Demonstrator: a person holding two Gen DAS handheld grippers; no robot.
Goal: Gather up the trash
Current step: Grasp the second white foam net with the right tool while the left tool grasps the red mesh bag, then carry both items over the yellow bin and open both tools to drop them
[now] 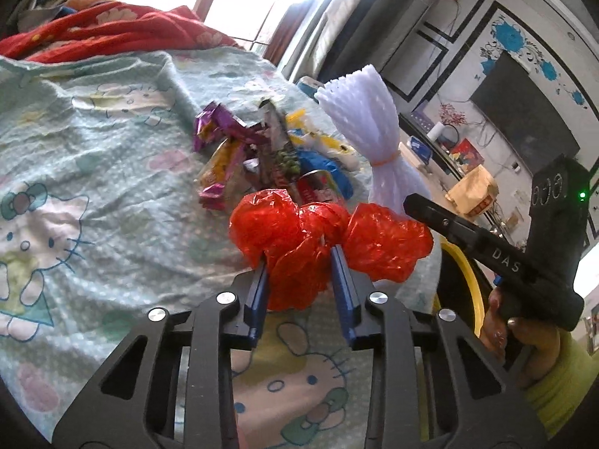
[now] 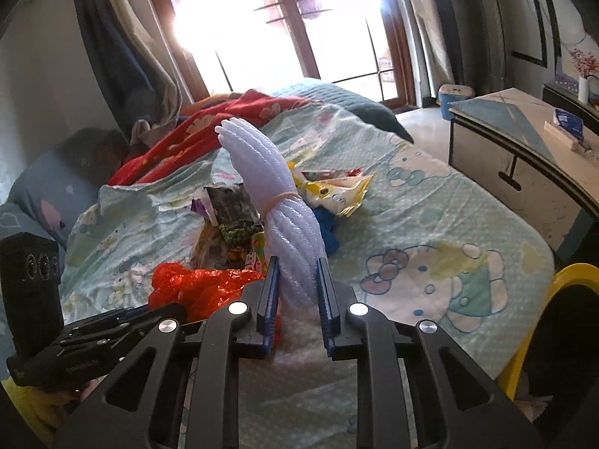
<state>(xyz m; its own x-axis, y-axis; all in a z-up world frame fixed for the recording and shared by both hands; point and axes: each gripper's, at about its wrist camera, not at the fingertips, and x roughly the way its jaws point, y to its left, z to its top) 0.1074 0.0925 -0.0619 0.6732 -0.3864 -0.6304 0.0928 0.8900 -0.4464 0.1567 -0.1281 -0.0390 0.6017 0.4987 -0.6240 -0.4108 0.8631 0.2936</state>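
Trash lies heaped on a bed (image 1: 93, 157) spread with a pale green cartoon-cat sheet, which fills the ground beneath and ahead of both grippers. Beyond the heap, at the far end from the tools, a red flowered blanket (image 1: 112, 30) is bunched below a bright window (image 2: 269, 26).

A bundle of white foam netting (image 2: 277, 194), tied at the waist with an orange band, stands up between the blue pads of the right gripper (image 2: 297, 288); its jaws are clamped on the lower half of the bundle, and the upper half fans out above and ahead of the fingertips. From the left wrist view this bundle rises just right of that tool's tips.

A crumpled red plastic bag (image 1: 318, 247) sits between the blue pads of the left gripper (image 1: 299, 262), whose jaws are pressed in on its middle, so the bag bulges out to either side and above the tips.

Just ahead of the left gripper, past the red bag, lies a pile of snack wrappers (image 1: 247, 157): purple, yellow, dark printed and blue pieces, overlapping. From the right gripper the same pile lies ahead and to both sides of the foam bundle.

A yellow rim (image 1: 470, 284) shows right of the left gripper, beside the hand (image 1: 520, 336) in a green sleeve.
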